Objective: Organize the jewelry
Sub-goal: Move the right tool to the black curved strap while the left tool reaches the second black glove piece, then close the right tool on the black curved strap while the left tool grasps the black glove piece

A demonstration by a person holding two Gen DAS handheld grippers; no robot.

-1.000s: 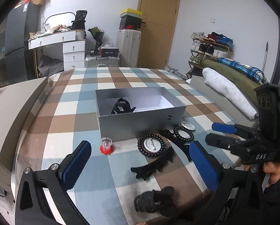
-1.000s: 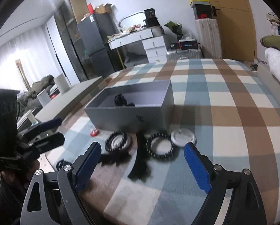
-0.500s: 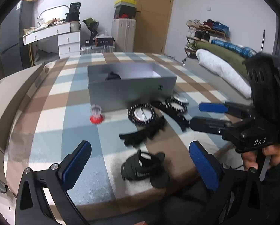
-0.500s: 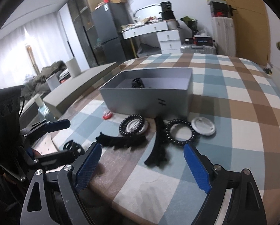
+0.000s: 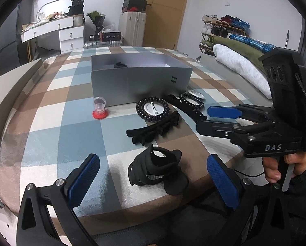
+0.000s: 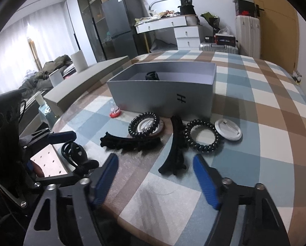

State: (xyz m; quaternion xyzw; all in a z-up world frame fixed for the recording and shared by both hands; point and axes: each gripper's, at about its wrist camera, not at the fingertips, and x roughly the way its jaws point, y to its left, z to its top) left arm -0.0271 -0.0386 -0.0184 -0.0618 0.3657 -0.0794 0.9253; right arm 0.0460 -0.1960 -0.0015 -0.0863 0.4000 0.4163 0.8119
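- Left gripper (image 5: pixel 153 176) and right gripper (image 6: pixel 156 173): both spread wide, holding nothing.
- One black claw clip (image 5: pixel 156 169) nearest, between the left jaws.
- Two long black clips (image 6: pixel 130 142), two coil hair ties (image 6: pixel 201 136), two white discs (image 6: pixel 228 130) farther.
- One red-based ring (image 5: pixel 99 107) left.
- Farthest, one grey box (image 5: pixel 140 79) holding one clip (image 6: pixel 151 75).

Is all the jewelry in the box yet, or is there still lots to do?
Only just started. One black clip sits inside the grey box. Both grippers are open and hold nothing; the left gripper is lined up on the chunky claw clip. Still out on the table: two long clips, two coil bands, a white badge and a little red-based piece.
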